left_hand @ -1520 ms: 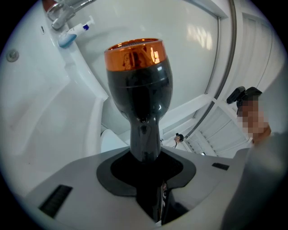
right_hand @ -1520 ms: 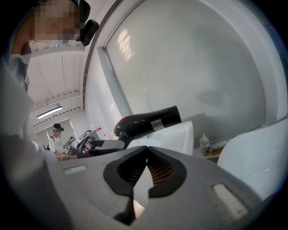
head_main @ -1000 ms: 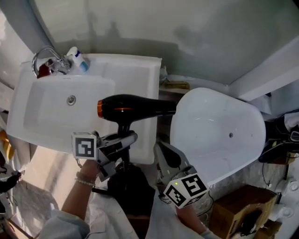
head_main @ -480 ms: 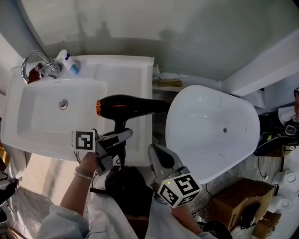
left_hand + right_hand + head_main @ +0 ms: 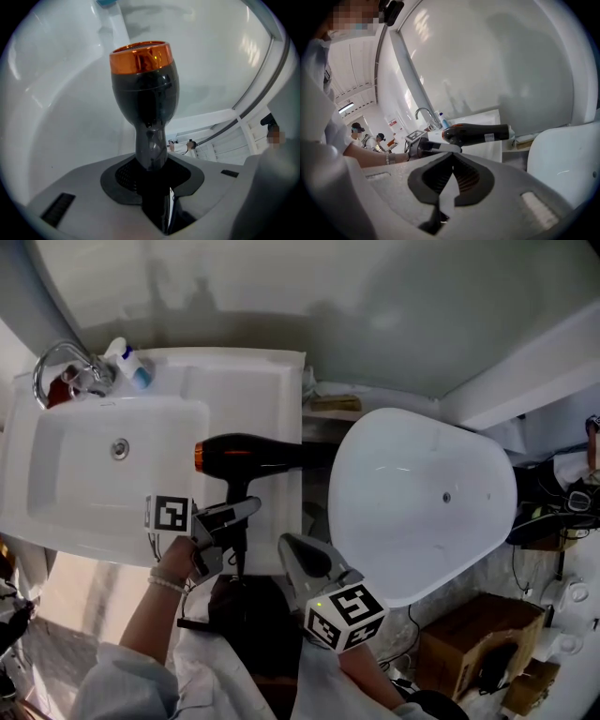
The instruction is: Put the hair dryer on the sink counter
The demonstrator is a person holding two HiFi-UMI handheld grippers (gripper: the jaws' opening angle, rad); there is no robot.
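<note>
A black hair dryer (image 5: 258,454) with an orange rear ring (image 5: 139,55) lies level over the right part of the white sink counter (image 5: 267,390). Its barrel reaches past the counter's right edge. My left gripper (image 5: 228,524) is shut on the dryer's handle (image 5: 151,149), which runs up from between the jaws in the left gripper view. I cannot tell whether the dryer touches the counter. My right gripper (image 5: 302,562) hangs to the right of the left one, below the counter's front edge, shut and empty. The right gripper view shows the dryer (image 5: 478,133) ahead of its closed jaws.
The basin (image 5: 94,474) fills the counter's left part, with a chrome tap (image 5: 58,371) and a small bottle (image 5: 127,362) at its back left corner. A large white toilet lid (image 5: 422,502) stands right of the counter. A cardboard box (image 5: 469,643) sits lower right.
The sink and toilet have slid left in the head view, so the held dryer now sits farther right over the counter. My right gripper has drifted left, closer to the left one.
</note>
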